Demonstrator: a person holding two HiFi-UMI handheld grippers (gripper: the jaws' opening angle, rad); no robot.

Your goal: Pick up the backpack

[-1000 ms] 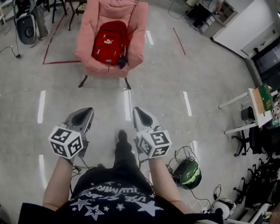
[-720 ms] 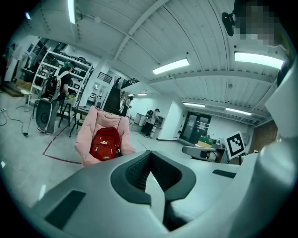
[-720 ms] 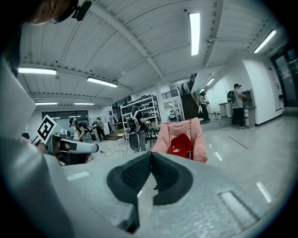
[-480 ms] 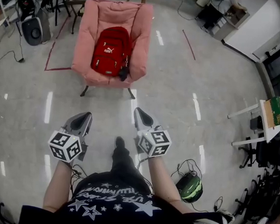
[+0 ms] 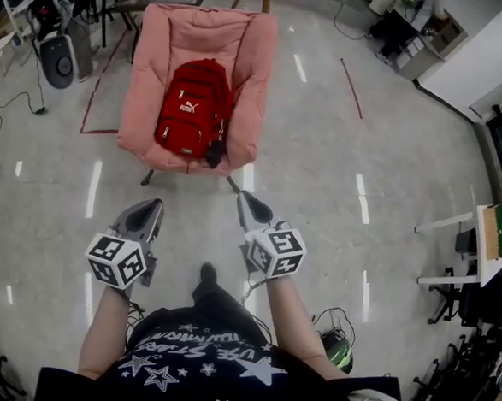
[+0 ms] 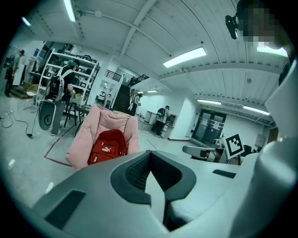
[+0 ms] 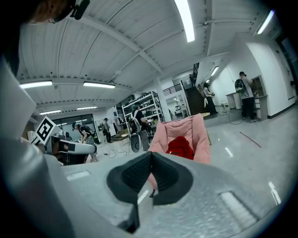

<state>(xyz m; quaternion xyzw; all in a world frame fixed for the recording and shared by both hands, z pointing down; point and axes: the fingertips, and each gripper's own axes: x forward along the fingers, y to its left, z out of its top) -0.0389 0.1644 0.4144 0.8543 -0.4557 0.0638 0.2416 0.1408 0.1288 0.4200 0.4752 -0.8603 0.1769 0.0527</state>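
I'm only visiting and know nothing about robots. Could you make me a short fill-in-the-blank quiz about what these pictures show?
1. The red fabric backpack rests on a padded armchair whose colour is ___.
2. The left gripper and the right gripper both have their jaws ___ (open or shut).
3. The number of grippers touching the backpack is ___.

Missing words: pink; shut; zero.
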